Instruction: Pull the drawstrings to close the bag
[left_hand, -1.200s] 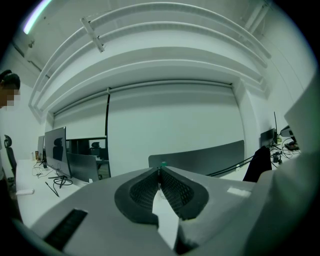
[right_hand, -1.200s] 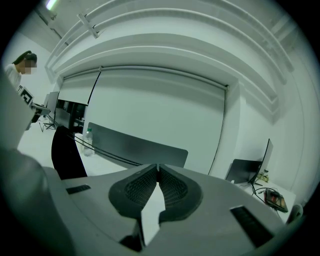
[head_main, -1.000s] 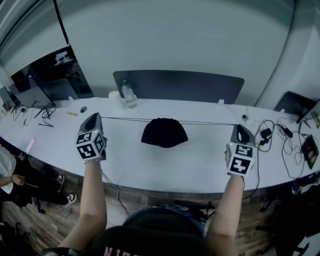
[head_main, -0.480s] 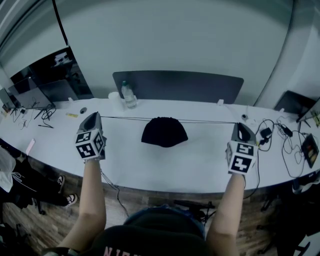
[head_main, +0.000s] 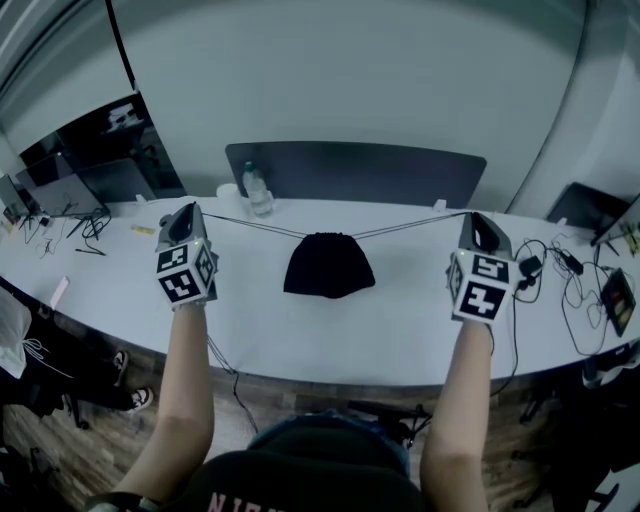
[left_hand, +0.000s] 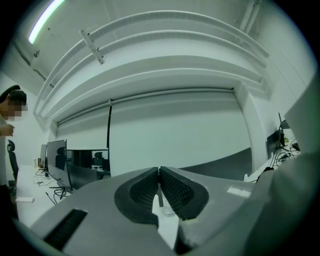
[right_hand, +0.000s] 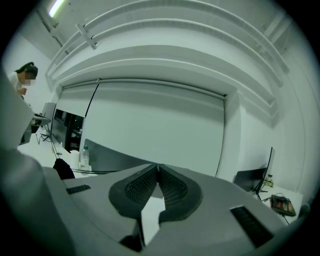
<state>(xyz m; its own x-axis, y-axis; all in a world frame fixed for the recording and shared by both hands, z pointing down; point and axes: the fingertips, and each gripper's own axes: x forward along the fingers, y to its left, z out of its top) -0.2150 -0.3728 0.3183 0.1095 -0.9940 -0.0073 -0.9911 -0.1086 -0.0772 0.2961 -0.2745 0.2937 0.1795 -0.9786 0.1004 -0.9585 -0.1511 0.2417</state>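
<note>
A small black drawstring bag lies in the middle of the white table, its mouth gathered at the top. One thin drawstring runs taut up and left to my left gripper; the other drawstring runs up and right to my right gripper. Both grippers are held above the table, each shut on its string end. In the left gripper view the jaws meet at the tip. The right gripper view shows its jaws closed too, with the bag and the string off to the left.
A water bottle and a dark partition panel stand behind the bag. Cables and chargers lie at the table's right end, with more cables and monitors at the left. A person stands far left.
Both grippers have risen. The strings, level before, now slant up from the bag to each gripper, and the bag's mouth has drawn tighter.
</note>
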